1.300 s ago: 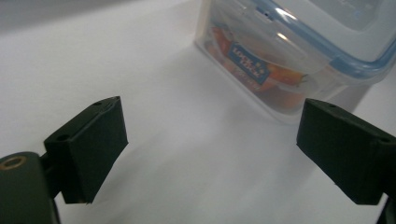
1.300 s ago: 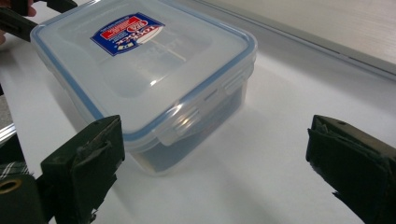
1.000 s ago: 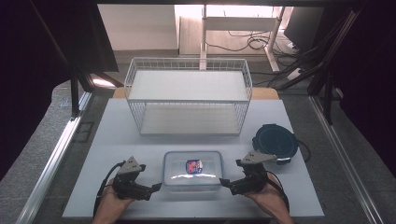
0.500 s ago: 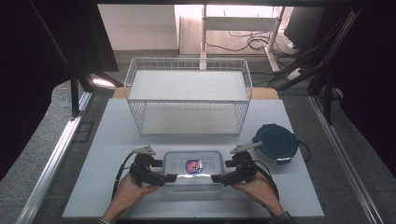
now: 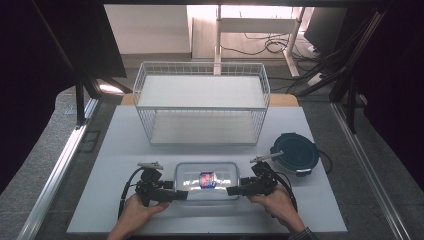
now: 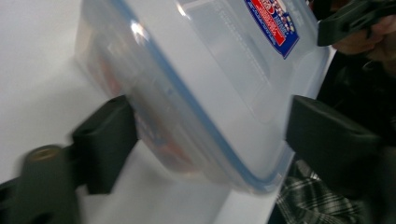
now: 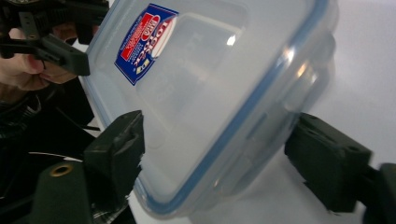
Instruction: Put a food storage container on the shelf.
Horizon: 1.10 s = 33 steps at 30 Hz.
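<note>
A clear plastic container (image 5: 205,180) with a blue-rimmed lid and a red and blue label lies near the front of the white table (image 5: 120,150). My left gripper (image 5: 181,195) holds its left end and my right gripper (image 5: 233,191) its right end. In the left gripper view, the jaws of the left gripper (image 6: 210,126) have just closed in and press on the container (image 6: 210,84), one on the lid and one on the base. The right gripper (image 7: 217,140) has likewise just closed and clamps the container (image 7: 210,84) top and bottom.
A white wire basket (image 5: 200,100) stands behind the container at mid-table. A dark round lidded bowl (image 5: 295,152) sits to the right, close to my right hand. Black frame posts flank the table on both sides.
Both grippers slid inward from beside the container onto its two ends, and their jaws narrowed onto it. The container has stayed in place.
</note>
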Motion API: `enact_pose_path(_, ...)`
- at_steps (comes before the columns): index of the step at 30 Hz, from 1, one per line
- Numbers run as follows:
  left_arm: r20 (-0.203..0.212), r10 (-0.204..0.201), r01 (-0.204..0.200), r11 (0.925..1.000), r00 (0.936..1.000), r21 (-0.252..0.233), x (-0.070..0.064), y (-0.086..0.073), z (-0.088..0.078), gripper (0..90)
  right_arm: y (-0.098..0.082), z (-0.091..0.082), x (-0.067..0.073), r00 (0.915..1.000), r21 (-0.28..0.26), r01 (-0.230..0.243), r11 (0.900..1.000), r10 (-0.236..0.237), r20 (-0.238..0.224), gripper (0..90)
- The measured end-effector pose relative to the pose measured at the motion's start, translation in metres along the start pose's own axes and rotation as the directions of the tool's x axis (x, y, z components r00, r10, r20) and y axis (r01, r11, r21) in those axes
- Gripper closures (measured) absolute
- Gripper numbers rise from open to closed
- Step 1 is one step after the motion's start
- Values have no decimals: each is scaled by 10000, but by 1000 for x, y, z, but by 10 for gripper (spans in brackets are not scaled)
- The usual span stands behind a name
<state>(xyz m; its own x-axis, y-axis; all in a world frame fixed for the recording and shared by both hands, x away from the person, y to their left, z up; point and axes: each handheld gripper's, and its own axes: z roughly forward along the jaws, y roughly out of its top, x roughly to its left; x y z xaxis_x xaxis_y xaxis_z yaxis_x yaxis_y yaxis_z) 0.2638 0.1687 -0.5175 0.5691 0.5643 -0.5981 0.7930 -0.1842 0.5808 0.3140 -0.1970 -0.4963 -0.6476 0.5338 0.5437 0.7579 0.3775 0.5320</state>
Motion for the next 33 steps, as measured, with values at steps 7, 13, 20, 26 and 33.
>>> enact_pose_path(7,98,175,-172,9994,9998,-311,-5,-8,-11,395,-14,-13,4,9990,-587,-352,9977,335,-288,406)
enact_pose_path(13,-303,306,-330,9960,9991,-827,-6,-5,-16,488,-15,-17,14,9995,-1047,-45,9945,78,311,480)
enact_pose_path(20,-670,718,-780,9923,9952,-958,-10,-3,-13,509,-14,-19,13,9985,-1620,143,9867,-56,543,490)
enact_pose_path(26,-488,769,-834,9851,9958,-1506,-10,2,-16,509,-13,-28,16,9974,-2268,496,9727,-363,627,505)
enact_pose_path(33,-326,886,-932,9771,9955,-1915,-11,6,-27,528,-9,-32,21,9952,-2498,951,9636,-862,463,518)
